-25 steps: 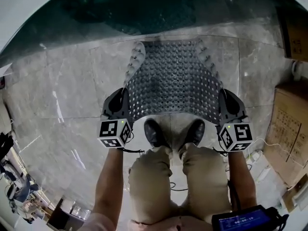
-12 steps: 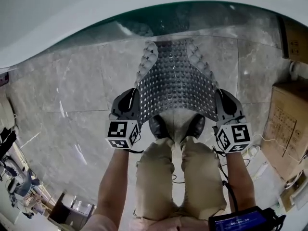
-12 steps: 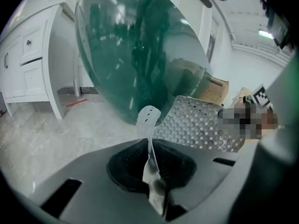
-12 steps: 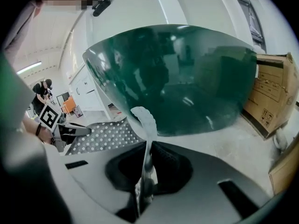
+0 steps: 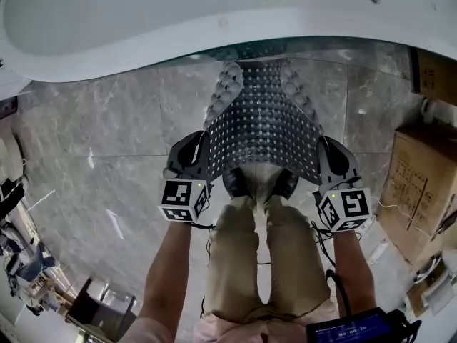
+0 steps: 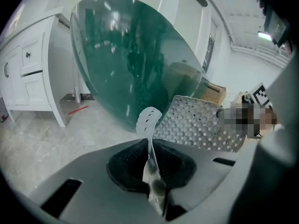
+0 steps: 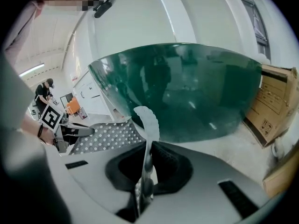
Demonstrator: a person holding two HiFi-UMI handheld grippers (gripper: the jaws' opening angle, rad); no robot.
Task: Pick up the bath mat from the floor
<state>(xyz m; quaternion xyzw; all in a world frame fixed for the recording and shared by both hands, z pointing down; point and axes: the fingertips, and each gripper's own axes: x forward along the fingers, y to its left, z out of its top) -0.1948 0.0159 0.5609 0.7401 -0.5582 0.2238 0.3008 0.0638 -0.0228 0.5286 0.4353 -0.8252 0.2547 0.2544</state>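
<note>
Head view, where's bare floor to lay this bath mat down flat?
The widest bare floor lies left of the bath mat, between the bathtub rim and the clutter at lower left. A narrower strip runs right of the mat, up to the cardboard boxes. That right side is crowded.

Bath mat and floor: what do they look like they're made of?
The bath mat is likely soft rubber or PVC, translucent grey with a dull finish: it sags in the middle, its pinched edge curls, and it is covered in holes and round suction bumps. The floor looks like polished stone or stone-look tile: grey veining, straight joint lines, glossy reflections.
</note>
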